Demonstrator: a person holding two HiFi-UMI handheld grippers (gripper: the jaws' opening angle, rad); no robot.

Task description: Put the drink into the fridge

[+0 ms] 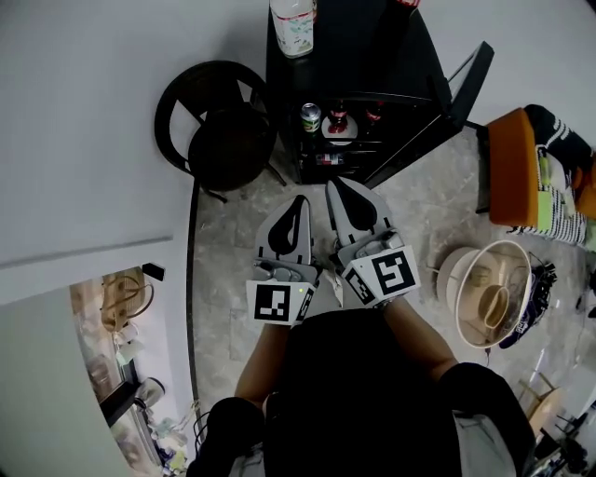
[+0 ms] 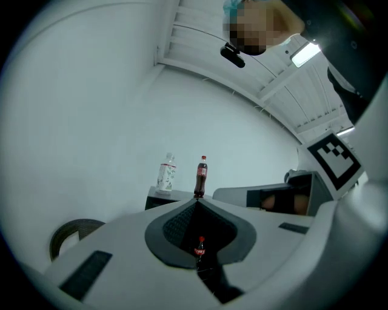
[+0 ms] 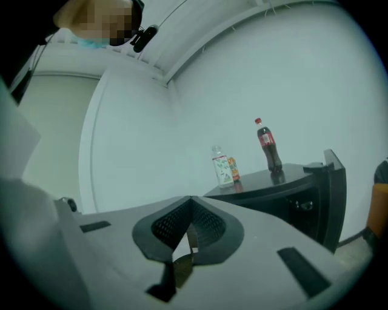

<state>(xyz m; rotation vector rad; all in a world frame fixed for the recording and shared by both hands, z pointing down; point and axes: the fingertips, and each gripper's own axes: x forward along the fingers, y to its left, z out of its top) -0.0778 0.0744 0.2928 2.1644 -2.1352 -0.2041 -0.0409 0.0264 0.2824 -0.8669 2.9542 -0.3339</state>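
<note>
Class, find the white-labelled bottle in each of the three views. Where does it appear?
Head view: white-labelled bottle at the top edge, on the black fridge.
Left gripper view: bottle centre-left, beside the cola bottle.
Right gripper view: bottle right of centre.
Shared landmark: the fridge top under it.

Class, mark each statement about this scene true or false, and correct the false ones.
1. The left tool and the right tool are both shut and hold nothing. True.
2. The fridge has its door closed. False: the door stands open.
3. A cola bottle stands on top of the fridge. True.
4. The fridge shelves are bare. False: a can and bottles stand inside.
5. In the head view, a black chair stands left of the fridge. True.
6. The clear bottle lies on its side. False: it stands upright on the fridge.
</note>
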